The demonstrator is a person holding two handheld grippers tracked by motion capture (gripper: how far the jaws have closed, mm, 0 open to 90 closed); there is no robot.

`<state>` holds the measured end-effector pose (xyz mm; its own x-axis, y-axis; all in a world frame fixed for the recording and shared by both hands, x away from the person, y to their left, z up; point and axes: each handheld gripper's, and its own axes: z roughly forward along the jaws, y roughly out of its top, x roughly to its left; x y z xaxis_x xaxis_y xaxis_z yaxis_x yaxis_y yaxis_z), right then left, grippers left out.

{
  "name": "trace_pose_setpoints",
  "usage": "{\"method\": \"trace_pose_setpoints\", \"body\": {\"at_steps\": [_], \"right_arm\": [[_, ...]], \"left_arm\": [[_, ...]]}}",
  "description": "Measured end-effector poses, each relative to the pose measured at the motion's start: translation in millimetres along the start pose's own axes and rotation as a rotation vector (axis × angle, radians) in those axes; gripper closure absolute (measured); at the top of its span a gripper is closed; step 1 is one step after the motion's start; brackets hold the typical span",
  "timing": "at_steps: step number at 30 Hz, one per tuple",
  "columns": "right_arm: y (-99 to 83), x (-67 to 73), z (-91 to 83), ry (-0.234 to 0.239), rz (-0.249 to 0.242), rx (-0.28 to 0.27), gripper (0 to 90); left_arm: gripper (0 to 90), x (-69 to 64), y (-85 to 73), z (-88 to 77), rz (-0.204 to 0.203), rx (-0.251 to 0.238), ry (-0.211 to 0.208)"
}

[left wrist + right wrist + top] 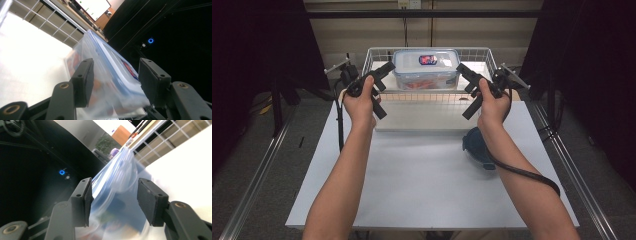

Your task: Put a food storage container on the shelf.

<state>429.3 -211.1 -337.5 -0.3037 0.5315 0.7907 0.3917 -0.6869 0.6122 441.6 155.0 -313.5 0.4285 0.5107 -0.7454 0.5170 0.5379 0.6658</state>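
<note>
My left gripper (pixel 384 70) and my right gripper (pixel 463 71) flank a clear plastic food container (pixel 426 69) that sits inside a white wire basket (pixel 377 54) at the far edge of the table (pixel 422 175), at twelve o'clock from where I stand. In the high view the left gripper reaches in from about eight o'clock of the container and the right from about four o'clock, each jaw tip just beside one short end of the box.

The container has a clear lid with a bluish rim and a red and blue label on top; something orange shows through its wall. It sits level on the basket floor.

In the left gripper view my left gripper (pixel 115 80) has its jaws spread, and the container (pixel 110 75) lies blurred between them; I see a gap between each pad and the plastic, so they do not press on it. In the right gripper view my right gripper (pixel 113 200) is spread as well, with the container's (pixel 117 195) blurred end between the jaws and space on both sides.

A dark blue round lid (pixel 476 146) lies on the table at about five o'clock of the basket, partly under my right forearm. The right gripper's cable (pixel 532 175) trails back past it along my arm.
</note>
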Motion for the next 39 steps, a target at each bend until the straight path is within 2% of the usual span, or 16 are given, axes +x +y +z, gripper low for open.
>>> {"method": "trace_pose_setpoints", "body": {"at_steps": [2, 3, 5, 8, 9, 10, 12, 16, 19, 25, 26, 32, 37, 39], "right_arm": [[-3.9, 2.6, -7.7, 0.021, -0.002, -0.002, 53.2], [-5.2, 4.6, -10.8, 0.021, -0.016, 0.017, 58.0], [-9.0, 7.2, -15.9, 0.024, -0.021, 0.038, 64.5], [-15.7, 8.5, -21.2, 0.018, -0.047, 0.089, 76.4], [-20.6, 8.0, -21.6, 0.019, -0.055, 0.121, 82.4], [-20.6, 8.0, -21.6, 0.019, -0.055, 0.121, 82.4], [-24.2, 7.8, -19.9, 0.019, -0.066, 0.144, 83.0], [-26.2, 8.2, -13.2, 0.019, -0.079, 0.155, 85.0], [-25.1, 6.8, -7.0, 0.021, -0.081, 0.157, 86.5], [-23.5, 7.0, 4.5, 0.010, -0.101, 0.158, 86.5], [-23.7, 6.9, 6.5, 0.011, -0.099, 0.160, 86.1], [-23.5, 5.7, 15.7, 0.007, -0.112, 0.159, 85.4], [-21.6, 3.5, 17.2, 0.004, -0.110, 0.150, 83.5], [-21.7, 2.9, 15.3, 0.002, -0.106, 0.148, 82.0]], "left_arm": [[49.1, -2.7, -4.5, -8.0, 0.023, -0.001, 0.003], [51.4, -3.8, -6.9, -10.8, 0.030, -0.006, 0.010], [56.9, -3.6, -12.6, -17.1, 0.013, -0.013, -0.006], [69.3, -3.4, -23.8, -19.8, 0.029, 0.016, 0.011], [75.5, -2.8, -27.8, -18.6, 0.019, 0.034, 0.013], [75.5, -2.0, -31.1, -16.7, 0.006, 0.046, 0.012], [80.6, -1.1, -35.7, -12.6, 0.022, 0.062, 0.019], [85.5, -0.2, -40.0, -1.3, 0.023, 0.077, 0.025], [85.7, 0.1, -39.4, 5.7, 0.035, 0.071, 0.040], [87.0, 6.2, -34.2, 18.0, 0.016, 0.054, 0.058], [87.0, 7.0, -33.1, 19.8, 0.025, 0.052, 0.060], [87.0, 8.8, -30.5, 28.1, 0.019, 0.056, 0.062], [86.0, 9.4, -29.9, 29.9, 0.027, 0.061, 0.064], [82.9, 9.6, -30.3, 29.6, 0.032, 0.059, 0.066]]}}
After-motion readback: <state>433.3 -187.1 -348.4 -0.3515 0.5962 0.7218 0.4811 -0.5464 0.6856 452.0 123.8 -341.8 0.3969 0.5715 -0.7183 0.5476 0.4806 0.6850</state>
